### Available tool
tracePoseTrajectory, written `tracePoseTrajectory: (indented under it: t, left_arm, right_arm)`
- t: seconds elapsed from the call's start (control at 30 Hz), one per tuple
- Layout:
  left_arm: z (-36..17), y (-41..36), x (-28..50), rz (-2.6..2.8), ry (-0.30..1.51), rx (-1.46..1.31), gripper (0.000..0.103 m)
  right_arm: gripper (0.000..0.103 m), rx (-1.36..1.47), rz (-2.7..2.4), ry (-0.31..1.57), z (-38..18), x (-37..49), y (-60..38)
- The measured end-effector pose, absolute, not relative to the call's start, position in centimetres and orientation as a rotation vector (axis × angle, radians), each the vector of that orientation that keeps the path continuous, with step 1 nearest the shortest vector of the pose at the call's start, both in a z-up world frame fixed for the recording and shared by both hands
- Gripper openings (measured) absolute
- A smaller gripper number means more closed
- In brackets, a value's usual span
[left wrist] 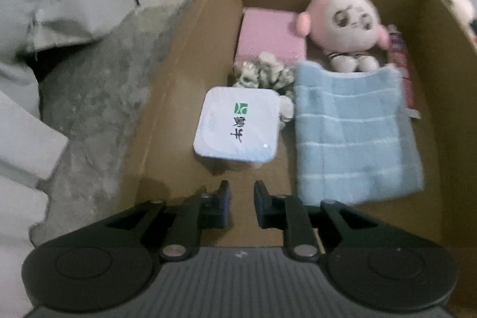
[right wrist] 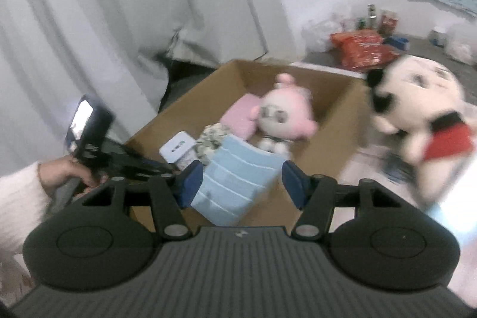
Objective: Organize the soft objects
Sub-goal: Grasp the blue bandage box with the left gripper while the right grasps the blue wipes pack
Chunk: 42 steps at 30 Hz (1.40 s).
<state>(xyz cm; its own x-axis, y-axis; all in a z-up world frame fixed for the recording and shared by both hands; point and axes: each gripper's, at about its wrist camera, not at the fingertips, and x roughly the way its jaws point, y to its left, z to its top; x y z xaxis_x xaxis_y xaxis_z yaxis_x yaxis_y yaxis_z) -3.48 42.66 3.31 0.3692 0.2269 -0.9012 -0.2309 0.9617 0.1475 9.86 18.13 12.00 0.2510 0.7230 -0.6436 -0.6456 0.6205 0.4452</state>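
An open brown cardboard box (left wrist: 190, 55) sits on the mottled grey floor (left wrist: 89, 97), and the soft things are mostly inside it. A round pink plush doll with a white face and striped legs (left wrist: 342, 23) leans against the far end. Beside it, in the far corner, lies a flat pink pad (left wrist: 265, 35). A folded light-blue towel with pale stripes (left wrist: 351, 133) lies flat on the box bottom, its far edge covering the doll's feet. Left of the towel stands a white square tub with a green mark and black writing on its lid (left wrist: 235, 127), and behind that a small bundle of white-and-green fabric (left wrist: 262, 73). A red tube (left wrist: 401, 61) lies along the right wall.

The left gripper (left wrist: 241, 195) hangs just above the near end of the box, its jaws narrowly apart with nothing between them. A hand in a fluffy white sleeve (right wrist: 71, 172) grips its handle.

The right gripper (right wrist: 243, 178) is blurred, its blue-padded jaws about halfway apart and empty. Outside the box, to its right, a large white, black and red plush toy (right wrist: 417, 109) rests on the floor.
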Motion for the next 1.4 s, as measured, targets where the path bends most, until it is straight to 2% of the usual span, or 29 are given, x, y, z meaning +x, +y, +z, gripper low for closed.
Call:
tracePoseTrajectory:
  t: [0.1, 0.13, 0.23, 0.3, 0.33, 0.47, 0.57, 0.63, 0.67, 0.83, 0.9, 0.93, 1.07, 1.2, 1.23, 1.3, 1.4]
  left_arm:
    - [6.7, 39.8, -5.6, 0.301, 1.06, 0.115, 0.02]
    - [7.9, 38.1, -6.1, 0.29, 1.017, 0.151, 0.024]
    - [11.2, 32.9, -6.5, 0.198, 0.883, 0.146, 0.045]
    - [12.7, 28.6, -6.1, 0.107, 0.784, 0.116, 0.049]
    - [13.2, 26.2, -5.6, 0.056, 0.736, 0.108, 0.057]
    - [11.2, 17.0, -1.1, -0.15, 0.648, 0.082, 0.083]
    - [7.0, 10.8, 2.8, -0.173, 0.582, 0.214, 0.093]
    - [3.8, 8.0, 5.2, -0.151, 0.584, 0.316, 0.093]
    - [2.5, 7.3, 6.4, -0.148, 0.598, 0.336, 0.093]
    - [-1.1, 7.2, 10.5, -0.138, 0.632, 0.257, 0.093]
    - [-1.5, 7.5, 11.2, -0.134, 0.646, 0.233, 0.087]
    - [-1.8, 7.8, 11.6, -0.132, 0.665, 0.213, 0.079]
    - [-2.0, 8.7, 11.4, -0.143, 0.684, 0.182, 0.078]
    - [-1.9, 9.3, 10.7, -0.132, 0.689, 0.161, 0.077]
    - [-1.7, 9.5, 10.4, -0.135, 0.689, 0.165, 0.076]
    - [-1.1, 9.6, 9.5, -0.132, 0.67, 0.176, 0.076]
    - [-0.5, 10.1, 9.0, -0.143, 0.664, 0.171, 0.076]
  right_arm:
    - [0.059, 0.106, 0.864, 0.912, 12.3, 9.2, 11.4]
    - [0.059, 0.09, 0.828, 0.902, 12.4, 9.0, 8.8]
    - [0.065, 0.012, 0.69, 0.866, 12.1, 8.9, 2.8]
    - [0.066, -0.015, 0.58, 0.857, 11.1, 9.5, -0.7]
    - [0.067, 0.001, 0.526, 0.865, 10.5, 10.0, -2.5]
    - [0.07, 0.188, 0.428, 0.898, 7.5, 13.3, -8.0]
    - [0.074, 0.273, 0.374, 0.917, 5.6, 17.0, -9.4]
    - [0.077, 0.285, 0.358, 0.93, 4.3, 19.4, -9.2]
    - [0.081, 0.267, 0.344, 0.934, 3.6, 20.1, -8.6]
    - [0.086, 0.178, 0.295, 0.995, 1.2, 24.4, -5.3]
    - [0.088, 0.161, 0.266, 0.987, 0.3, 25.3, -4.4]
    - [0.088, 0.147, 0.259, 0.995, 0.0, 25.7, -4.1]
    - [0.1, 0.041, 0.261, 1.035, -1.4, 27.3, -1.9]
    - [0.102, -0.032, 0.221, 1.052, -2.6, 28.0, -0.8]
    - [0.1, -0.04, 0.218, 1.05, -2.8, 27.9, -0.7]
    - [0.081, -0.025, 0.222, 1.041, -3.3, 27.7, -0.7]
    - [0.074, -0.019, 0.22, 0.997, -3.4, 26.5, -0.8]
